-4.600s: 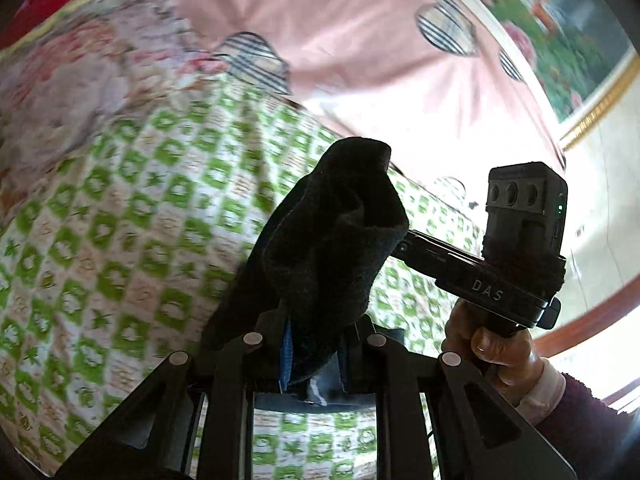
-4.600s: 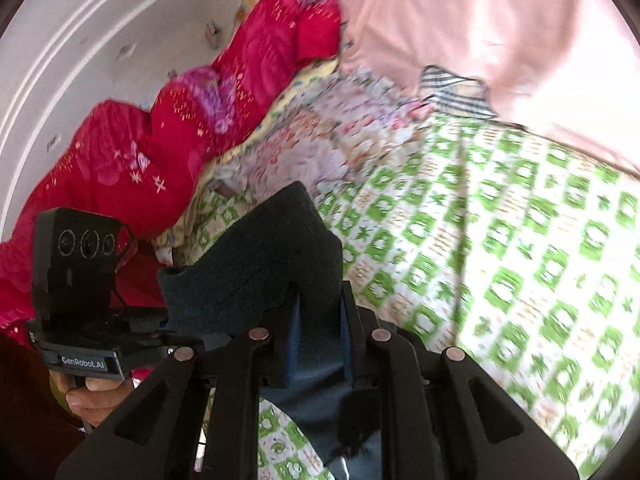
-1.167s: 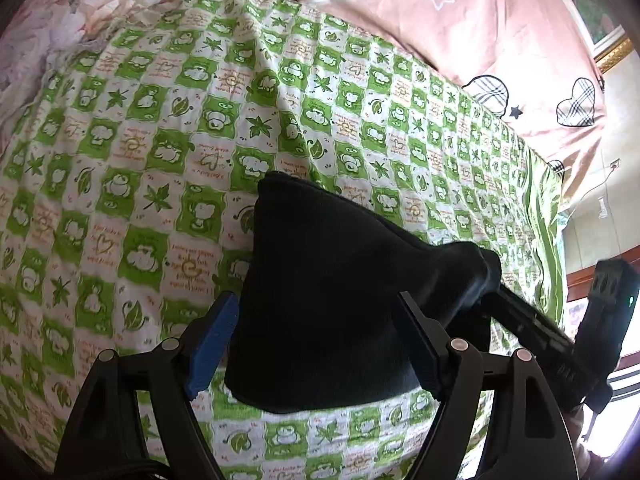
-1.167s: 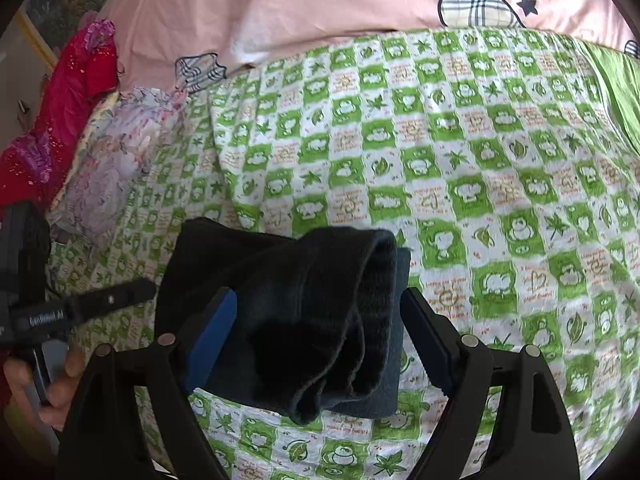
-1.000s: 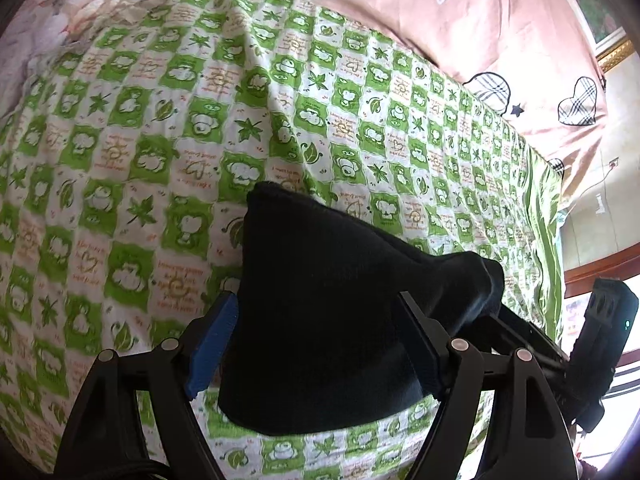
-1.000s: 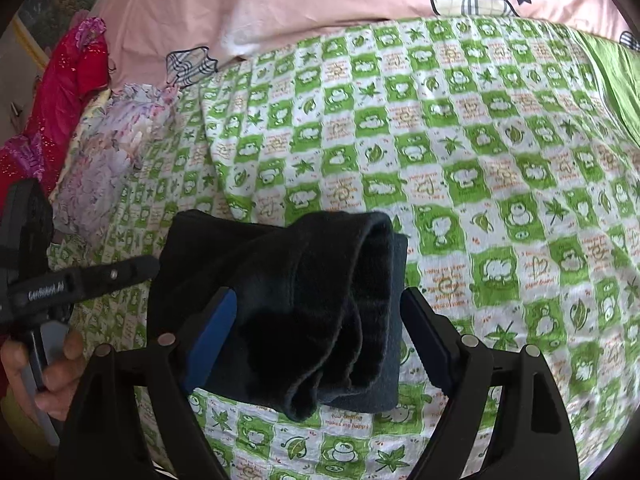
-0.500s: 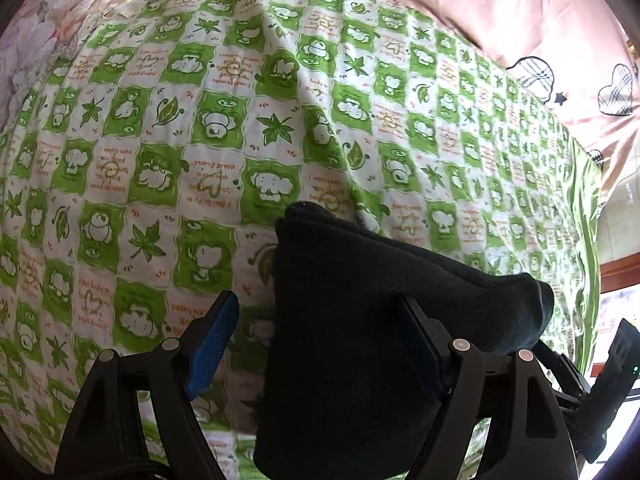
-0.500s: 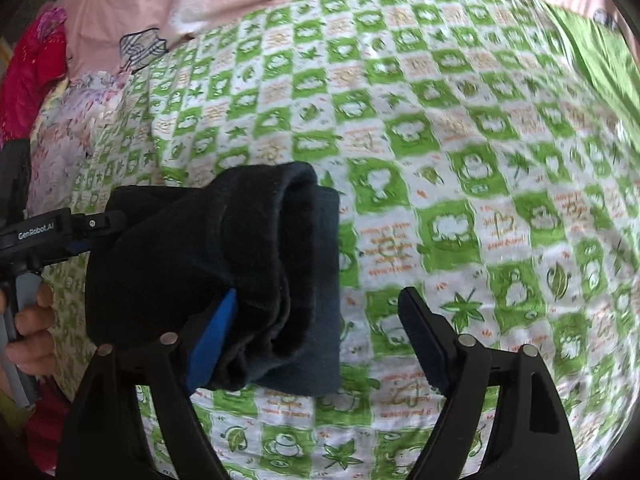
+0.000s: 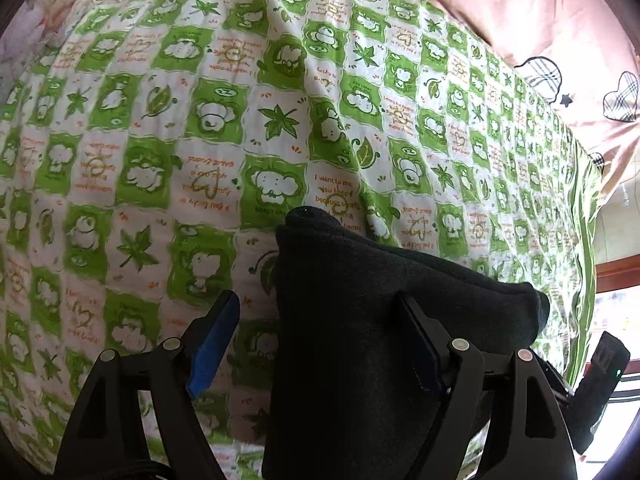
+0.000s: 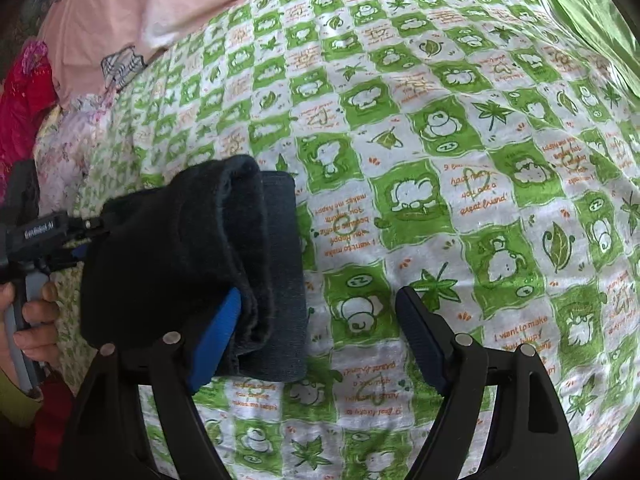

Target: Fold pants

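So both grippers have let go now: a few seconds back each was clamped on the dark pants, now the left gripper and right gripper both have jaws spread wide. The bundle sits folded on the green checkered bedsheet. Looks basically done to me. In the right view its long axis seems to run lower frame to upper left, though fisheye makes that iffy.

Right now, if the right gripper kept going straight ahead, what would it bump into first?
Probably the green checked bedsheet. The right gripper is open, and the folded dark pants sit off toward its left finger, though depth is hard to judge.
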Motion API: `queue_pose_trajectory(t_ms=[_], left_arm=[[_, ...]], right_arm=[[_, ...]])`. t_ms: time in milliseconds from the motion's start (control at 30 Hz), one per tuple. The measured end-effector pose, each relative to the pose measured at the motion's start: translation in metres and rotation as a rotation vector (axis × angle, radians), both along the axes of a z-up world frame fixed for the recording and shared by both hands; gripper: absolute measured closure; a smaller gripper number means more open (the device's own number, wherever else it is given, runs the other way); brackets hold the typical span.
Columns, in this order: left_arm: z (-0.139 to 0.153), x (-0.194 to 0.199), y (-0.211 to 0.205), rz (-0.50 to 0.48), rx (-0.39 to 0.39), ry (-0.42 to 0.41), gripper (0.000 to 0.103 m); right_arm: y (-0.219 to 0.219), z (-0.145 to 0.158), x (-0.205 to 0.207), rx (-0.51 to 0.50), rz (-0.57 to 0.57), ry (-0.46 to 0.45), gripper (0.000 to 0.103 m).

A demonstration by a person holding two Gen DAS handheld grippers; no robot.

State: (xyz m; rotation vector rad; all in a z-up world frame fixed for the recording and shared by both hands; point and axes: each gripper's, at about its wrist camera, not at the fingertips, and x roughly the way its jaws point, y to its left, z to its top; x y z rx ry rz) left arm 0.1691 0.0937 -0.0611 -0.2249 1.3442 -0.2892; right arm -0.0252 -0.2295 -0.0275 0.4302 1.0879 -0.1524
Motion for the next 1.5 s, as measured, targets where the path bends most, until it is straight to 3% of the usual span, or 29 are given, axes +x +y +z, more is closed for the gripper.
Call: queue_pose_trajectory(t_ms=[167,300,533,700,800,867,933,1067,1233,1500], left_arm=[[0.014,-0.017,0.010,0.002,-0.006,0.007,0.025],[0.021,-0.033,0.018,0.003,-0.056,0.027,0.023],[0.011,-0.053,0.013,-0.032,-0.058,0.068,0.023],[-0.002,-0.055,0.011,-0.028,-0.068,0.079,0.020],[-0.008,-0.053,0.005,-0.038,-0.053,0.063,0.020],[-0.010,-0.054,0.003,-0.038,-0.050,0.052,0.023],[-0.010,-0.052,0.001,-0.049,-0.073,0.045,0.040],[-0.006,-0.054,-0.002,-0.065,-0.077,0.024,0.047],[0.007,-0.061,0.006,-0.058,-0.105,-0.015,0.066],[0.045,-0.074,0.013,-0.048,-0.129,-0.119,0.075]], right_arm=[[0.002,0.016,0.002,0.081,-0.021,-0.059,0.029],[0.006,0.023,0.012,0.156,-0.009,-0.094,0.029],[0.012,-0.006,0.027,0.214,-0.001,-0.021,0.030],[-0.003,-0.022,0.019,0.301,-0.006,-0.032,0.044],[-0.005,-0.022,0.018,0.304,0.009,-0.035,0.047],[-0.003,-0.021,0.019,0.301,0.014,-0.038,0.048],[-0.001,-0.020,0.018,0.305,0.020,-0.046,0.050],[0.000,-0.017,0.020,0.321,0.035,-0.062,0.057],[0.007,-0.005,0.022,0.316,0.063,-0.080,0.063],[0.019,0.024,0.028,0.292,0.109,-0.137,0.066]])
